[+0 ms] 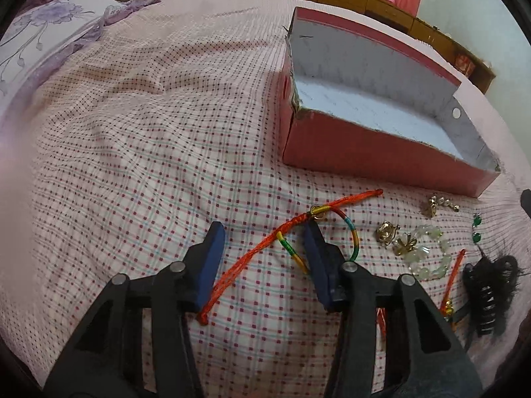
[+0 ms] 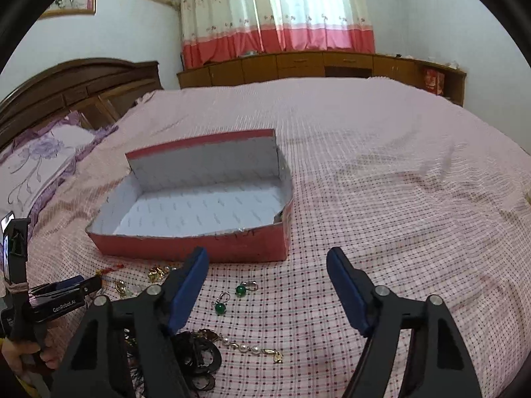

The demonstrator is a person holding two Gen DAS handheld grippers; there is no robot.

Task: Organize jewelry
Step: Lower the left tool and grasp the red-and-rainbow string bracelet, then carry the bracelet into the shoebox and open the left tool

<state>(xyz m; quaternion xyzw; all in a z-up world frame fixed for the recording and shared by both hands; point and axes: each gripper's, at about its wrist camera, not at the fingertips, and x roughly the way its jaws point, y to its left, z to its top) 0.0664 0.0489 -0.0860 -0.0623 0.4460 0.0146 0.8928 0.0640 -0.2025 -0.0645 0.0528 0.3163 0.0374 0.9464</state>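
So the bed (image 1: 132, 132) is the whole workspace, and the red box (image 1: 381, 146) sits empty just ahead of both grippers; the left gripper (image 1: 265, 242) is about half open with the orange cord bracelet (image 1: 252, 255) lying across the gap between its jaws, pads not pressing on it yet; it's light, floppy string, so I'd pinch it mid-length near the rainbow-wrapped loop (image 1: 332, 232) at the right jaw. The right gripper (image 2: 265, 285) is wide open and holding nothing; the green bead earrings (image 2: 229, 298) lie just inside its left jaw; small, hard, probably rolly, grab at the hooks.
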